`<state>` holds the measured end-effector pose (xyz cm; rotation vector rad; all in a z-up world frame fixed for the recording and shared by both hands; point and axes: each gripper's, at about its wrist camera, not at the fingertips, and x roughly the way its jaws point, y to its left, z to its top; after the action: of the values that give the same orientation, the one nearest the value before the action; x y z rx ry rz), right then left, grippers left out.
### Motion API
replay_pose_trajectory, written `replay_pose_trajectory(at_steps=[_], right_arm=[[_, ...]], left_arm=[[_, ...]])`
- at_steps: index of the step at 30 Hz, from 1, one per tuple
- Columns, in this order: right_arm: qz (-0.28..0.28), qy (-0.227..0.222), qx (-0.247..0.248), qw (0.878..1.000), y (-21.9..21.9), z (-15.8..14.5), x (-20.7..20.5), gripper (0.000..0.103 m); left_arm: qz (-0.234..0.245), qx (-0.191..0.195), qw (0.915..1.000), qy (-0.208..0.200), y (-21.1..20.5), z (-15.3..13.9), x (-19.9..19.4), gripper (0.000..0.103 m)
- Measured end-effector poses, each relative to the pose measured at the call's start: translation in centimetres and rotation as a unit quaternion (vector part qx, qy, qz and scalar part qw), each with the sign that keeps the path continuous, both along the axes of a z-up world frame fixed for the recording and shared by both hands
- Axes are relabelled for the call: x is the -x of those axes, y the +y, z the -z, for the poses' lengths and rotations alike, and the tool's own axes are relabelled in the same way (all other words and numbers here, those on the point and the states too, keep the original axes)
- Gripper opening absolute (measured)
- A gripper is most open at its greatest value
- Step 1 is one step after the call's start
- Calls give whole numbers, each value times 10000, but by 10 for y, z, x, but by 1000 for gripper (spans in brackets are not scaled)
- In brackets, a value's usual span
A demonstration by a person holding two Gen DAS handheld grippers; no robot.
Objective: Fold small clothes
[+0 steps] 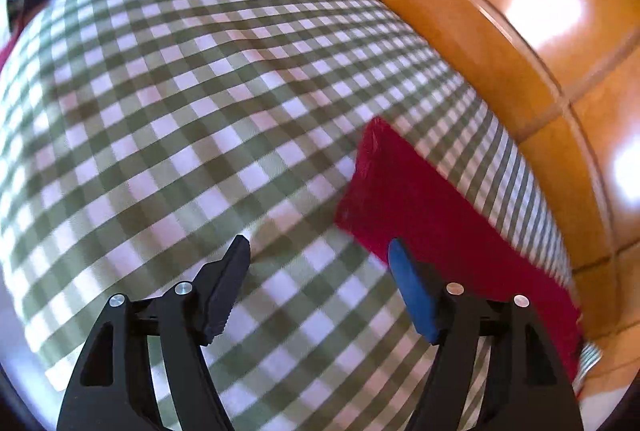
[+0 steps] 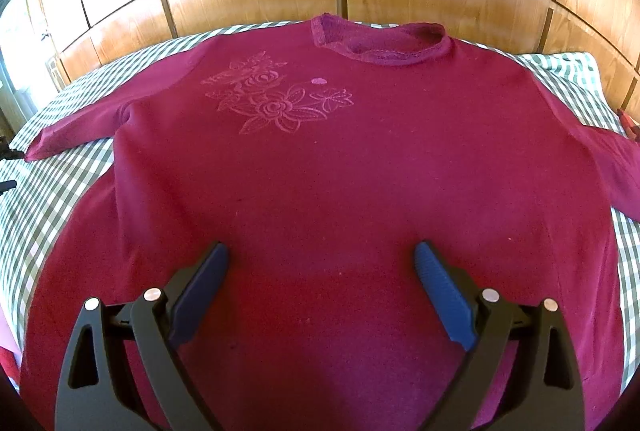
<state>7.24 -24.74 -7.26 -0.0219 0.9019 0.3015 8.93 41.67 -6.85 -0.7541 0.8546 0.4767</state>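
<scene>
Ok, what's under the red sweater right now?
The red sweater lies flat on a green-and-white checked cloth, which shows past both sleeves and the shoulders. Whatever sits beneath the sweater's body, and beneath the cloth itself, is covered.

Left gripper (image 1: pixel 318 251): 2 fingers spread wide, nothing between pads, tips pointing forward and down. Right gripper (image 2: pixel 320 257): 2 fingers likewise spread wide, holding nothing, hovering, angled forward and down

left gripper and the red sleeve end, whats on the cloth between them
Nothing: in the left wrist view only bare checked tablecloth lies between the open left gripper and the edge of the red sleeve.
</scene>
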Motion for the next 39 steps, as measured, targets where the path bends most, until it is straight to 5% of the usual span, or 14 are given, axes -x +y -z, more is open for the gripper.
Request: replay_pose_trajectory(at_steps=[2,4,10,15,21,25,29,36,39], right_arm=[[-2,-3,41,10000,1,0,0,95],[-6,-2,60,10000,2,0,0,95],[-12,3,62,10000,2,1,-1,96],[-28,6,19,10000,0,2,-2,97],[-25,29,-37,10000,-3,0,-1,97],[15,190,-217,9996,-17,-10,7,96],[457,169,-518,9975,-69,-29,27,96],[1650,366,-528,9842,-200,-34,82,95],[1570,776,-258,9842,-215,-14,109,68]], left_arm=[[49,-16,10000,-37,1,3,-6,67],[322,-91,9994,-33,-3,4,-17,11],[519,-128,9976,-444,-14,-25,4,9],[337,-802,9933,765,-9,14,7,9],[-215,-514,9979,324,-24,-6,24,26],[891,-513,9944,-227,-90,-29,23,26],[2525,-482,9653,-451,-194,-31,25,26],[4648,-775,8789,-738,-369,-28,52,26],[5001,-786,8599,-650,-410,-18,62,26]])
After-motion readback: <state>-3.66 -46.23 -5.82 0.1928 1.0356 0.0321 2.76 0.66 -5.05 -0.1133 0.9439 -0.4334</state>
